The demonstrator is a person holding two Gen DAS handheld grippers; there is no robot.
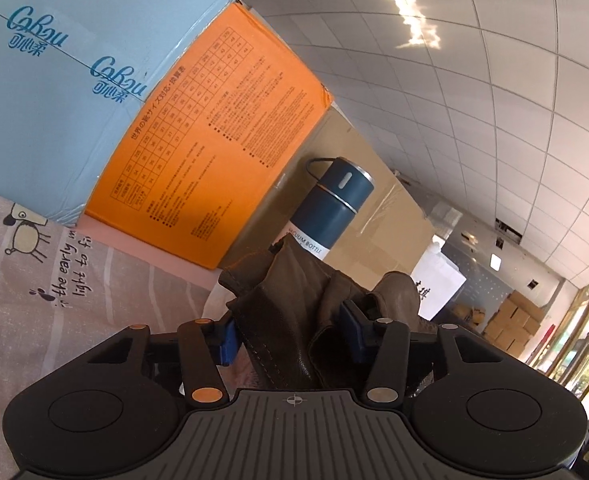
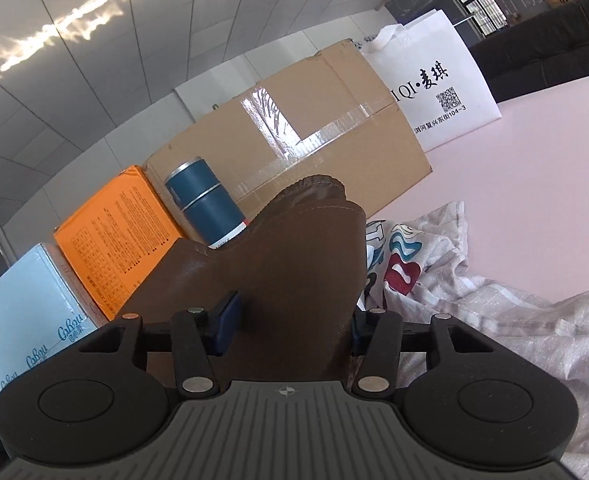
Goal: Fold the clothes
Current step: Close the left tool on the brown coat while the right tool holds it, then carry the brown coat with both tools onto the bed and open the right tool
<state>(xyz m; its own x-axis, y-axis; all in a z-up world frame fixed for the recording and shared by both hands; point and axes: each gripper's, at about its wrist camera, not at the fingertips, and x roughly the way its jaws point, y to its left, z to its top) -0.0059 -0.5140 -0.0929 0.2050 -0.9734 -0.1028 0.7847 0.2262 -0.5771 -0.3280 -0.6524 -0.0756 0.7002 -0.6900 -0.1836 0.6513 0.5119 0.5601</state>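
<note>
A brown leather garment [image 1: 294,304] is bunched between the fingers of my left gripper [image 1: 290,332], which is shut on it and holds it up. The same brown garment [image 2: 286,272] fills the space between the fingers of my right gripper [image 2: 290,328], which is shut on it too. The garment rises in front of both cameras and hides what lies under it. Both blue pads press against the leather.
A light blue box [image 1: 54,88], an orange box [image 1: 214,152], a blue vacuum bottle [image 1: 330,204] and a brown carton [image 2: 294,136] stand along the back. A white bag [image 2: 434,80] stands at the right. Printed light fabric [image 2: 454,280] lies on the pink surface [image 2: 534,168].
</note>
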